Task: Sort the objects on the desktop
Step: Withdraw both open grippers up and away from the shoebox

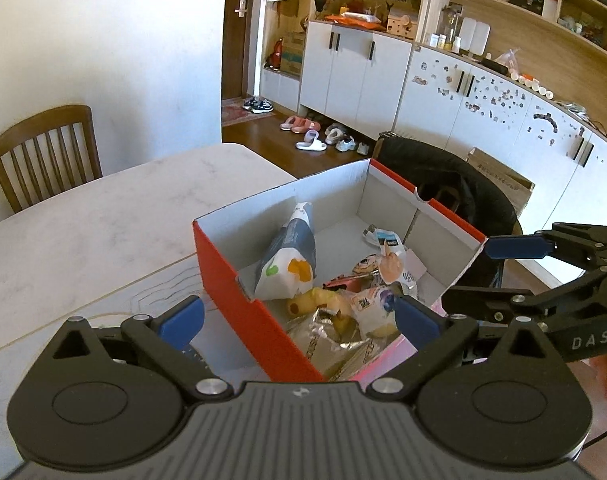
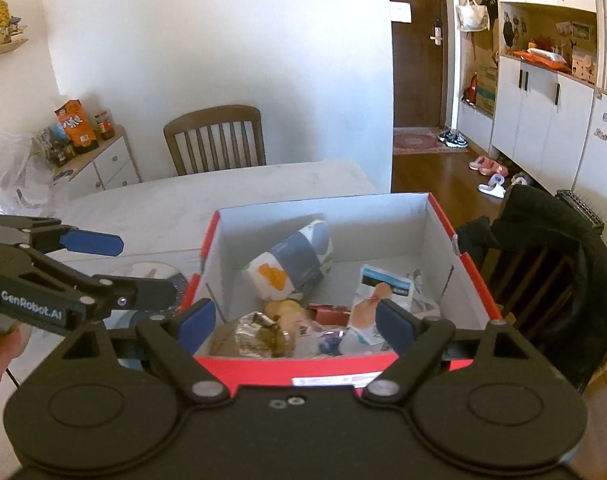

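A red cardboard box (image 1: 239, 304) with a white inside stands on the marble table (image 1: 103, 216); it also shows in the right wrist view (image 2: 335, 366). It holds several snack packets, among them a grey-and-white bag (image 1: 289, 264) (image 2: 291, 264), a white-and-blue packet (image 1: 389, 240) (image 2: 385, 282) and a foil wrapper (image 2: 259, 334). My left gripper (image 1: 299, 320) is open and empty above the box's near left corner. My right gripper (image 2: 295, 322) is open and empty above the box's near wall. Each gripper shows in the other's view, the right (image 1: 483, 276) and the left (image 2: 143, 268).
A wooden chair (image 1: 43, 152) stands at the table's far side. A chair draped with a black jacket (image 2: 543, 248) stands right of the box. A low cabinet with snack bags (image 2: 79, 132) stands at the far left. White cupboards (image 1: 463, 92) and shoes line the far wall.
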